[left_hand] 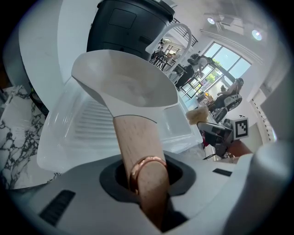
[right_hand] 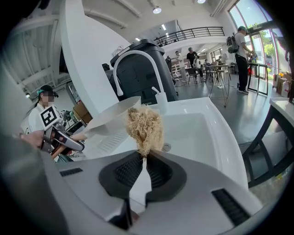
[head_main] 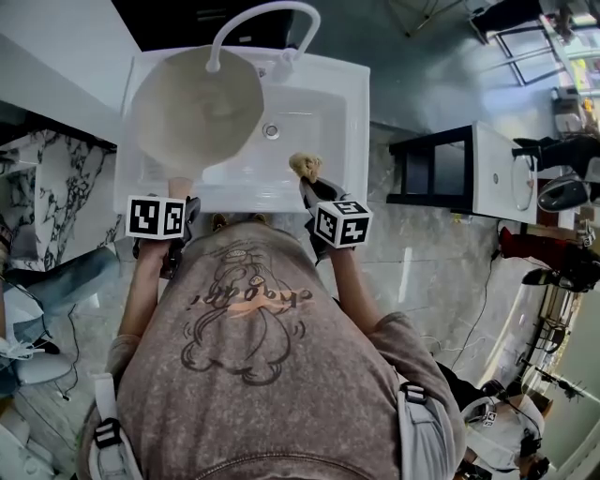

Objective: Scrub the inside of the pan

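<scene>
Left tool (head_main: 178, 208) clamped on the pan (head_main: 195, 112) by its handle (head_main: 178, 187), right tool (head_main: 309, 185) pinching a scrubber (head_main: 305, 166).
Head view: holds the pale pan tilted over the left half of the white sink (head_main: 323, 112), beneath the arched faucet (head_main: 258, 14), scrubber apart to its right near the front rim. Left gripper view: shows jaws closed round the wooden handle just behind a copper ring (left_hand: 146, 165), bowl raised ahead. Right gripper view: shows jaw tips nipped together on the scrubber's base, fibrous tuft upright, pan at left.
</scene>
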{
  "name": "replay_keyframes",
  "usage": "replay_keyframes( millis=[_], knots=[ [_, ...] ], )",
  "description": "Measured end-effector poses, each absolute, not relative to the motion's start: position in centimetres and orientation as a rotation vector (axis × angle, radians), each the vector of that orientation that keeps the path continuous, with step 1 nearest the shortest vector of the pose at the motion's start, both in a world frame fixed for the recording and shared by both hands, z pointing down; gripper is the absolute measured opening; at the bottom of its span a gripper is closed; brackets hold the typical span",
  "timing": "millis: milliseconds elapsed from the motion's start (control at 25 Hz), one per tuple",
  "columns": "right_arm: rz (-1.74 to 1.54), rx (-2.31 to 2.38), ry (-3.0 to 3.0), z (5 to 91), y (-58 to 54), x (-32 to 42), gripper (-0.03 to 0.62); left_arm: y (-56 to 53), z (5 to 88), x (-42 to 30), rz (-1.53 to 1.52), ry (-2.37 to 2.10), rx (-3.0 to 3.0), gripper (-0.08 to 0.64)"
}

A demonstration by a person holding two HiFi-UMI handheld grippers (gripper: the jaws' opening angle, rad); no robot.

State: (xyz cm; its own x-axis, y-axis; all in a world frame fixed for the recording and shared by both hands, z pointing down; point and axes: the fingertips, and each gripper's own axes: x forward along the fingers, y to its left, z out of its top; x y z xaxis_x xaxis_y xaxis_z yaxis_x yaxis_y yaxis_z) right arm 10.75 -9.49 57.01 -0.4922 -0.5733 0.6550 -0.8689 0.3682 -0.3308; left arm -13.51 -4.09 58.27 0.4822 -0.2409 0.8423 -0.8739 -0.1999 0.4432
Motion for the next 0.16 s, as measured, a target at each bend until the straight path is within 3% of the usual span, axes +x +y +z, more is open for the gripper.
replay_keyframes(
  millis=[160],
  knots=[
    [0.923, 1.24, -2.206, 57.03, -9.39, 10.29, 0.038, -3.62, 58.36, -13.73, 0.779, -0.95, 1.704, 0.101]
  ],
)
